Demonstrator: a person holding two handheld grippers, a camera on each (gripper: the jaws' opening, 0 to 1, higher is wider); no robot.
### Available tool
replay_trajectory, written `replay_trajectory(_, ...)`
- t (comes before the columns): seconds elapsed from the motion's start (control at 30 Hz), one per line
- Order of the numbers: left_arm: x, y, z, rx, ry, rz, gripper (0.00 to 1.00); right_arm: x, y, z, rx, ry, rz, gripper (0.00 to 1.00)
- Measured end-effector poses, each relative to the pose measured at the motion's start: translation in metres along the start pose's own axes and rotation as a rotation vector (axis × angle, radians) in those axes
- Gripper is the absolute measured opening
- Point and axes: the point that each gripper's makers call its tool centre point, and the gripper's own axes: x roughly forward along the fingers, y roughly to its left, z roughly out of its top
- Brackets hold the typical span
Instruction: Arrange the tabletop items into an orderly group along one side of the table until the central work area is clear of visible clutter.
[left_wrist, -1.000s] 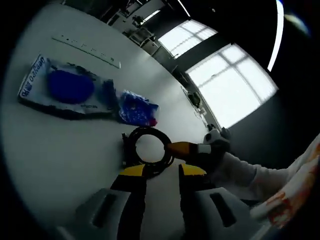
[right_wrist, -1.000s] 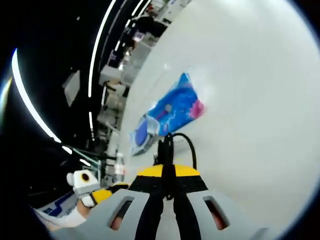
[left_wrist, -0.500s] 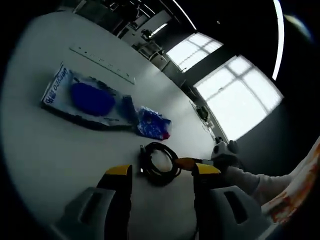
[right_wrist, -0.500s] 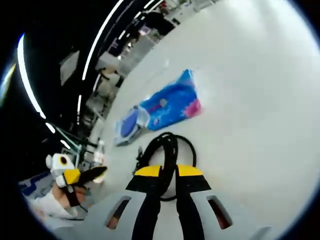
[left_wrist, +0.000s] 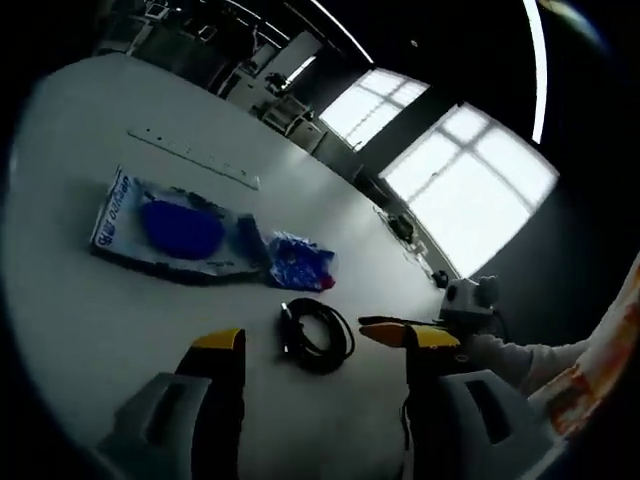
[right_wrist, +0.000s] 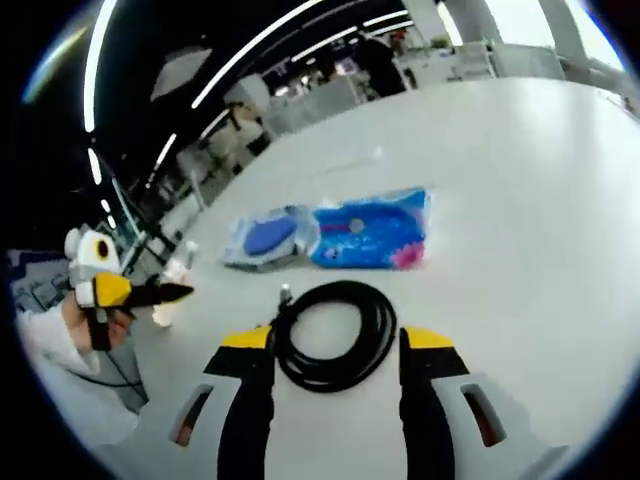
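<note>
A: Quick one. Where is the cable sitting?

B: The black cable coil (right_wrist: 335, 335) is lying flat on the white table (right_wrist: 520, 200), directly ahead of the right gripper (right_wrist: 335, 345), partly between its two jaws. Jaws are standing well apart, nothing clamped.

A: And the left gripper?

B: The left gripper (left_wrist: 320, 345) is also gaping wide, holding nothing. In the left gripper view the coil is sitting just past the tips and the right gripper is poking in from the right side. Right one is looking nearer to me.

A: Long axis?

B: It is a loop, so nearly round; the plug end is sticking out on the coil's side toward the right gripper's left jaw.

A: Other items?

B: The small blue packet (right_wrist: 372, 230) and the clear bag with a blue round thing inside (right_wrist: 268, 237) are lying touching each other in a row beyond the coil, farther from the grippers. The coil is lying near that row but apart from it. Judging from that, the grouping is looking mostly done.

A: Surface, room?

B: Table is plain white, smooth, with a pale strip (left_wrist: 192, 157) lying nearer the far edge. Room is dim, with ceiling light strips and big bright windows (left_wrist: 440, 150) showing in the left gripper view.
</note>
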Motion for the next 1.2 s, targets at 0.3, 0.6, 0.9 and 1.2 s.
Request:
replay_trajectory(0.3, -0.017, 0.01, -0.005, 0.067, 0.044, 0.055, 0.88, -0.025, 0.004, -0.013, 0.074, -0.006, -0.018, 0.61)
replay_trajectory(0.6, -0.034, 0.023, -0.005, 0.026, 0.035, 0.095, 0.86, -0.037, 0.013, -0.025, 0.168, -0.032, -0.056, 0.61)
replay_trajectory(0.9, -0.044, 0.029, 0.002, 0.056, 0.033, 0.126, 0.86, -0.037, 0.015, -0.022, 0.165, -0.028, -0.063, 0.61)
replay_trajectory(1.2, -0.046, 0.035, -0.001, 0.03, 0.02, 0.14, 0.85, -0.039, 0.009, -0.024, 0.184, -0.031, -0.081, 0.61)
